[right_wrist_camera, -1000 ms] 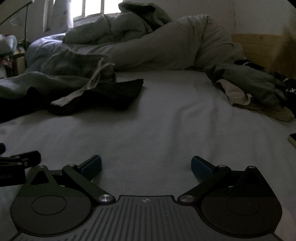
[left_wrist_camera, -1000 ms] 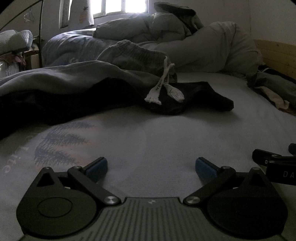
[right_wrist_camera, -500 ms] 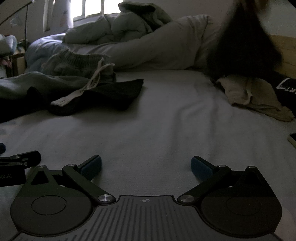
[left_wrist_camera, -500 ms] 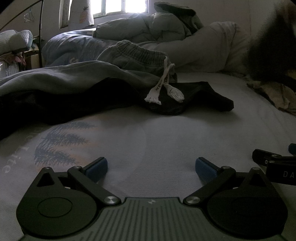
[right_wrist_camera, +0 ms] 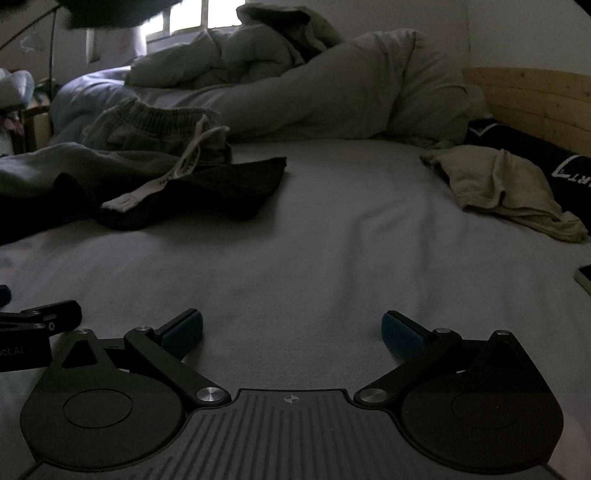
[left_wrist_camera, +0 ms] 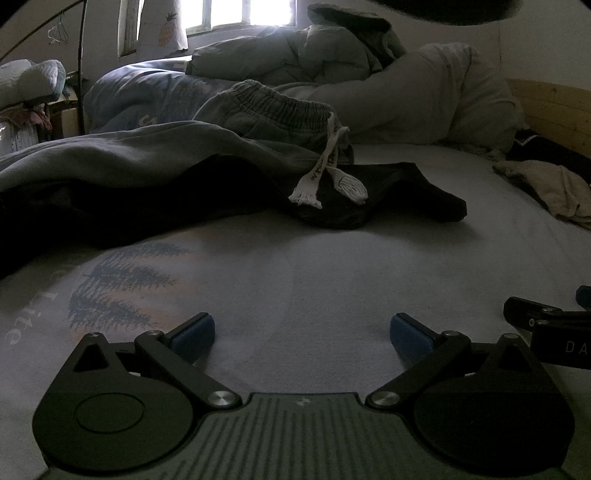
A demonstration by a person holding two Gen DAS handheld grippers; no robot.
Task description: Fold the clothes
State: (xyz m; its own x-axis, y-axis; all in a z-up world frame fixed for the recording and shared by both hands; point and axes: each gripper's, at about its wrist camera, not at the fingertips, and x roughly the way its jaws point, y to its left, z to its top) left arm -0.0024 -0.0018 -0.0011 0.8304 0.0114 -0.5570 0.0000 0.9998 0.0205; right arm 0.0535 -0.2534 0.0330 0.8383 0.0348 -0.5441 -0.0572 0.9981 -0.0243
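- The left gripper [left_wrist_camera: 303, 334] and right gripper [right_wrist_camera: 291, 332] rest low on the bed sheet [right_wrist_camera: 314, 258], jaws spread wide, pinching nothing.
- At 11 o'clock lie grey sweatpants [left_wrist_camera: 266, 114], their white drawstring [left_wrist_camera: 317, 173] draped across a black garment [left_wrist_camera: 388, 195].
- At 2 o'clock, well apart, a beige garment [right_wrist_camera: 498, 184] sits crumpled beside dark printed clothing [right_wrist_camera: 546, 158].
- A dark blurred shape [left_wrist_camera: 443, 9] crosses the top edge; what it is, I cannot tell.
- A heaped duvet [right_wrist_camera: 332, 85] fills 12 o'clock beneath a bright window [left_wrist_camera: 240, 13]; a wooden headboard [right_wrist_camera: 535, 99] stands at 2 o'clock.

Gaping left claw [left_wrist_camera: 302, 334] above bedsheet [left_wrist_camera: 332, 266]
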